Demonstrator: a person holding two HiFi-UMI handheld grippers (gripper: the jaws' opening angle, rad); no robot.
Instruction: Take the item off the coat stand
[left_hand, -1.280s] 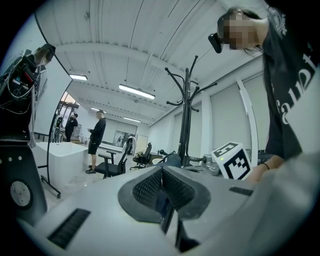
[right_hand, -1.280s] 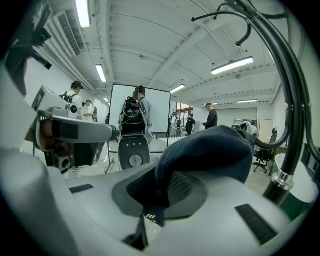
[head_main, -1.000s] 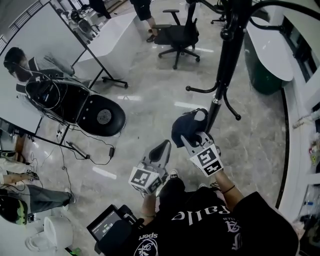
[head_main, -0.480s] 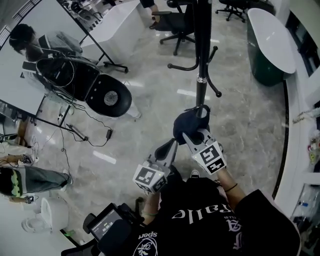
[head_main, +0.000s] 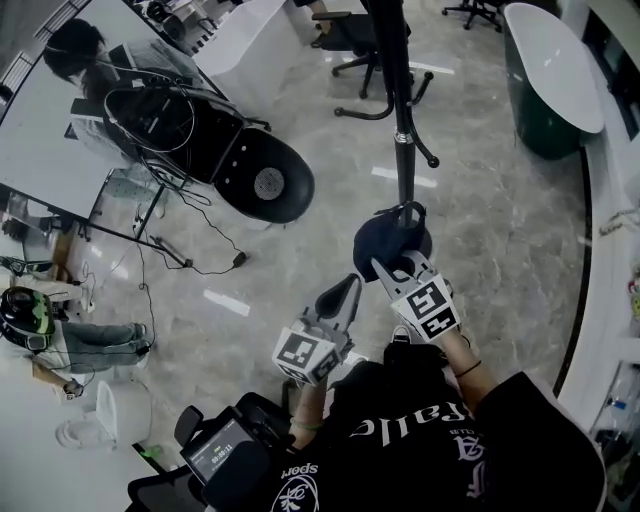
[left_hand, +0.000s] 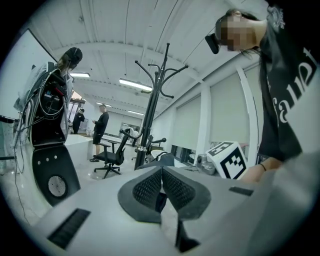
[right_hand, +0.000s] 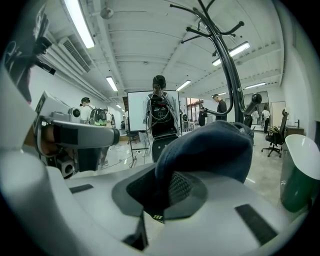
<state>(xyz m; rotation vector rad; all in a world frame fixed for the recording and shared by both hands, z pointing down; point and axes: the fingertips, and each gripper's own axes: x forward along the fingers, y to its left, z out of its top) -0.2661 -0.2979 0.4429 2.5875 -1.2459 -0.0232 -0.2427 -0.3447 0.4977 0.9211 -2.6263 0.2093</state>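
A dark blue cap hangs free of the black coat stand, whose pole rises just beyond it in the head view. My right gripper is shut on the cap's edge. In the right gripper view the cap bulges over the right gripper's closed pads, with the coat stand's hooks behind it. My left gripper stays beside it on the left, shut with nothing in it. The left gripper view shows the left gripper's pads together, and the stand upright ahead.
A black office chair stands behind the stand. A black machine with a round disc and cables sits to the left by a whiteboard. A white curved counter runs along the right. A small screen is by my feet.
The cap stays gripped in my right gripper. The view has swung, so the coat stand's pole now sits further left and straighter above the cap. Both grippers hold the same pose together.
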